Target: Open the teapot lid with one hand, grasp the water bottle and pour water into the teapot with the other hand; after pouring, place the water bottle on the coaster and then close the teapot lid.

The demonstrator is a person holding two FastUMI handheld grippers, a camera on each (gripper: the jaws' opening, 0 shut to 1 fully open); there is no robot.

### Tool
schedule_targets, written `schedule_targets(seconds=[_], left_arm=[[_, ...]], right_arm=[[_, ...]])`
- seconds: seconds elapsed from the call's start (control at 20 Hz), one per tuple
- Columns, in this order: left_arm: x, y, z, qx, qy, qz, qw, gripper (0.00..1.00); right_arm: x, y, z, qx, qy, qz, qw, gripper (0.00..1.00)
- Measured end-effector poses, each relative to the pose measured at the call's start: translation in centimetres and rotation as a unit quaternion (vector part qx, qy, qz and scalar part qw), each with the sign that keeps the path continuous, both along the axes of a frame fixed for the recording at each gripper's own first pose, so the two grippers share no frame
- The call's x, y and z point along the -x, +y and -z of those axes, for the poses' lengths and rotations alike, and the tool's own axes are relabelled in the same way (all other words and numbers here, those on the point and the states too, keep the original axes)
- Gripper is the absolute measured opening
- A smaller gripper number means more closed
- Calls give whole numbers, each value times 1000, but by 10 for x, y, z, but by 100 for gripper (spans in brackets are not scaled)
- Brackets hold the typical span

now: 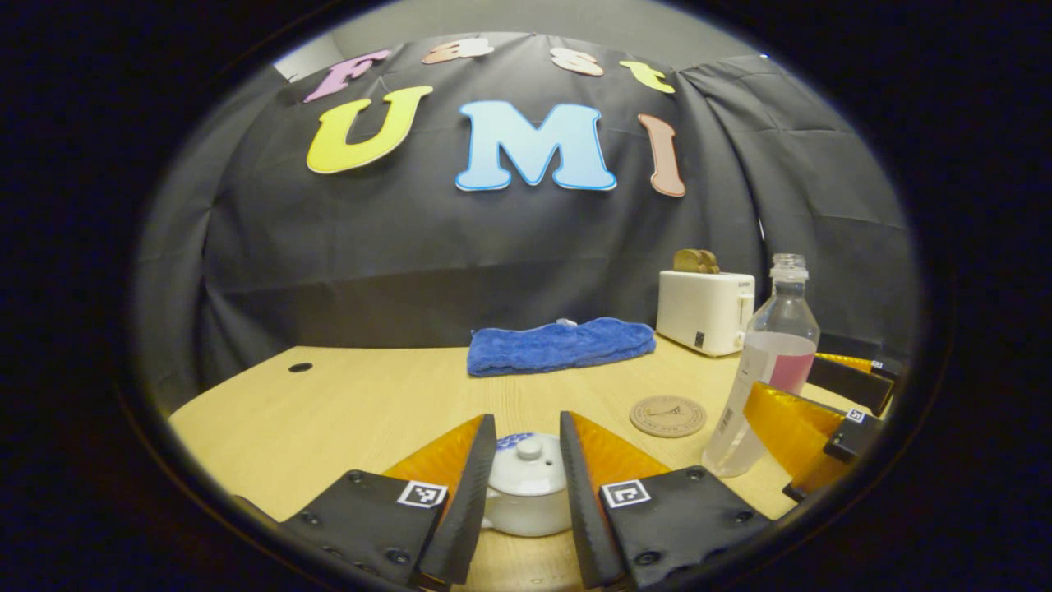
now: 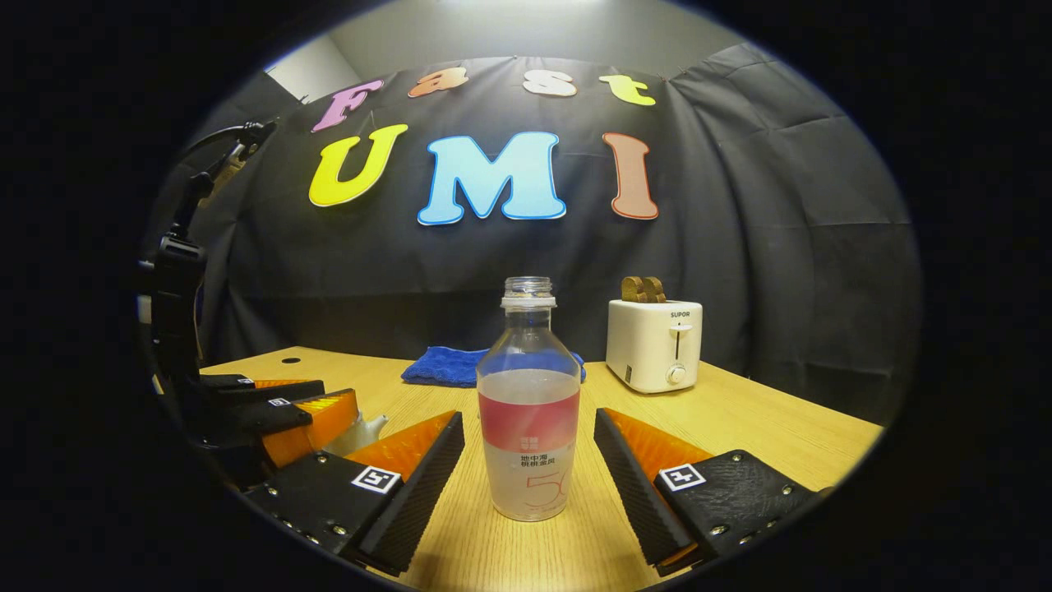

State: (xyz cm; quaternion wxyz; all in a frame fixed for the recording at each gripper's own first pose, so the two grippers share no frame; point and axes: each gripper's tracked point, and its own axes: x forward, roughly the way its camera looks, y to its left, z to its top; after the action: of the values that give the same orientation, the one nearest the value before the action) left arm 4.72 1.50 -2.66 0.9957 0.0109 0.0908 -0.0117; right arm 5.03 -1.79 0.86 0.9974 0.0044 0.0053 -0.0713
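Observation:
A white teapot point(image 1: 526, 493) with its lid point(image 1: 528, 455) on stands on the wooden table, between the fingers of my left gripper point(image 1: 527, 418), which is open and flanks it without touching. A clear, capless water bottle point(image 2: 528, 411), about half full and with a pink label, stands upright between the fingers of my open right gripper point(image 2: 528, 413), with gaps on both sides. In the left gripper view the bottle point(image 1: 768, 370) is at the right with the right gripper point(image 1: 809, 395) around it. A round cork coaster point(image 1: 667, 415) lies between teapot and bottle. The teapot's spout point(image 2: 366, 427) peeks out beside the left gripper point(image 2: 279, 407).
A folded blue towel point(image 1: 561, 345) lies at the back of the table point(image 1: 345, 411). A white toaster point(image 2: 655, 341) with bread in it stands at the back right. A small cable hole point(image 1: 300, 367) sits near the table's far left corner.

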Motion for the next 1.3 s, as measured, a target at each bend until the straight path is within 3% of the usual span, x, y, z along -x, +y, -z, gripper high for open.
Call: schedule_targets(seconds=[0.15,0.2,0.25,0.55,0.6,0.65,0.8,0.9,1.0,1.05,1.3], left_arm=[[4,-2,-4,7,-4,2,1000,35],[13,-2,-11,11,-15,-8,1000,34],[3,1,-10,10,-16,-14,1000,21],[13,7,-31,28,-83,-20,996,21],[14,8,-34,21,-78,-26,996,20],[16,8,-27,20,-78,-24,997,12],[16,8,-31,30,-80,-19,996,12],[21,13,-34,39,-88,-21,995,12],[26,16,-45,51,-110,-22,992,12],[29,20,-47,51,-117,-25,991,12],[42,34,-44,38,-113,-27,993,11]], right_arm=[[0,0,1,0,0,0,1000,98],[0,0,0,0,0,0,1000,98],[0,0,1,0,0,-1,1000,98],[-3,1,2,-2,7,-6,1000,98],[-5,0,3,-2,9,-5,1000,98],[-5,0,5,-2,11,-5,1000,98],[-8,2,6,-4,21,-8,1000,98],[-9,0,7,-5,25,-5,1000,84],[-9,-1,7,-2,24,-1,1000,84],[-9,1,7,1,26,0,1000,77],[-14,6,8,23,39,-2,999,76]])
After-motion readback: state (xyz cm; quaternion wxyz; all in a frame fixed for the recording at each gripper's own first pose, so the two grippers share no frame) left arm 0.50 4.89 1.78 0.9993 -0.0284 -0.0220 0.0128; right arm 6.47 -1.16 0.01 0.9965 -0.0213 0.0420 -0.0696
